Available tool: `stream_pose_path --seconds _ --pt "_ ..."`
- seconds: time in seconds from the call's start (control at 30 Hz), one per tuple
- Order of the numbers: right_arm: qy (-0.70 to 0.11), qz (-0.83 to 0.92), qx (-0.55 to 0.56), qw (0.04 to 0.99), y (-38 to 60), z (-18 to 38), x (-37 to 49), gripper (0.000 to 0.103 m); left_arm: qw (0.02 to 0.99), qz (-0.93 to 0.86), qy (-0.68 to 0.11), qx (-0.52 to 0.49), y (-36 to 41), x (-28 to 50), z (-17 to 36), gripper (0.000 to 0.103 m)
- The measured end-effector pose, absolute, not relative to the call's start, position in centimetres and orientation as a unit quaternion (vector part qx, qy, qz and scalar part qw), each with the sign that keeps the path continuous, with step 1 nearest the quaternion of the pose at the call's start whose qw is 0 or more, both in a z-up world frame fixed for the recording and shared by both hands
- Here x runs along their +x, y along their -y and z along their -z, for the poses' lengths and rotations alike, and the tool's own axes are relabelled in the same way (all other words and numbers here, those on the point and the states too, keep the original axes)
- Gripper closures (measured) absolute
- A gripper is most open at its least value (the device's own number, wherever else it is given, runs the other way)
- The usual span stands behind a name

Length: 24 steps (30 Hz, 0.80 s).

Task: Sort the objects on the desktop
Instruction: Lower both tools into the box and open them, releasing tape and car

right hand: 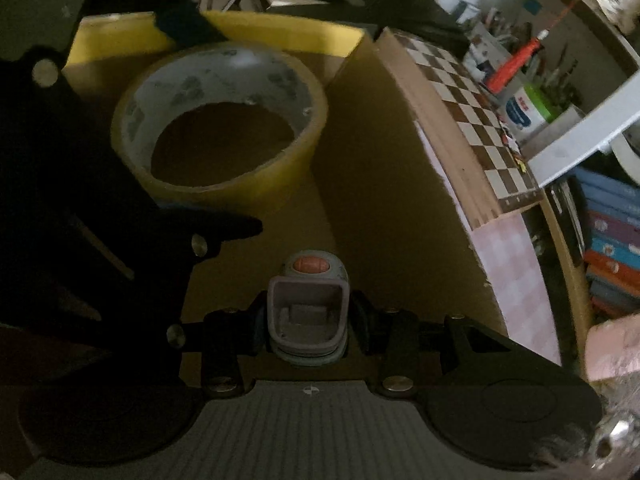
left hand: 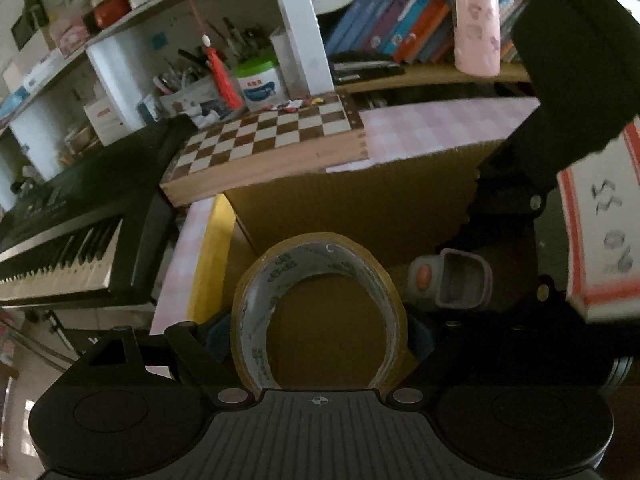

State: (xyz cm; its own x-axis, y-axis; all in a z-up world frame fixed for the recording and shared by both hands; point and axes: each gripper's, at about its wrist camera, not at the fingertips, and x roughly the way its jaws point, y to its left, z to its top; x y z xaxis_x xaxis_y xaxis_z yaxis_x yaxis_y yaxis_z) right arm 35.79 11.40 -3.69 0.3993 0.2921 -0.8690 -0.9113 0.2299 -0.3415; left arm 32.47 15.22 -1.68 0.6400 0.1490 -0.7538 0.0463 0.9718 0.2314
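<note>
Inside a brown cardboard box (left hand: 360, 208): one yellowish tape roll (left hand: 320, 304) pinched by the left tongs (left hand: 320, 344); one grey, orange-buttoned gadget (right hand: 308, 312) pinched by the right tongs (right hand: 308, 320).

The left gripper (left hand: 320, 338) pointed steeply downward, its jaws spread wide and pressed against both sides of a tape roll (left hand: 320, 300). The right gripper (right hand: 307, 322) also angled down, jaws clamped on a small grey gadget (right hand: 307, 312).
</note>
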Motion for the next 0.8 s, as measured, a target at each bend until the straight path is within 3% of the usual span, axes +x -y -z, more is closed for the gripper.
stream_pose_path --seconds 0.1,0.23,0.33,0.8 --pt "-0.341 -0.424 -0.457 0.704 -11.4 3.7 35.6 0.064 0.898 -0.031 -0.424 0.117 -15.1 32.4 1.7 0.017" --pt "-0.314 -0.416 -0.464 0.716 -11.0 3.0 34.8 0.041 0.906 -0.038 -0.404 0.117 -15.1 31.4 1.3 0.014" --pt "-0.284 -0.411 -0.467 0.730 -10.5 1.8 33.9 0.033 0.921 -0.044 -0.372 0.104 -15.3 30.3 0.2 0.009" --pt "-0.189 -0.367 -0.319 0.853 -3.8 -6.9 28.6 0.027 0.972 -0.041 -0.228 0.040 -14.1 23.2 -7.3 0.002"
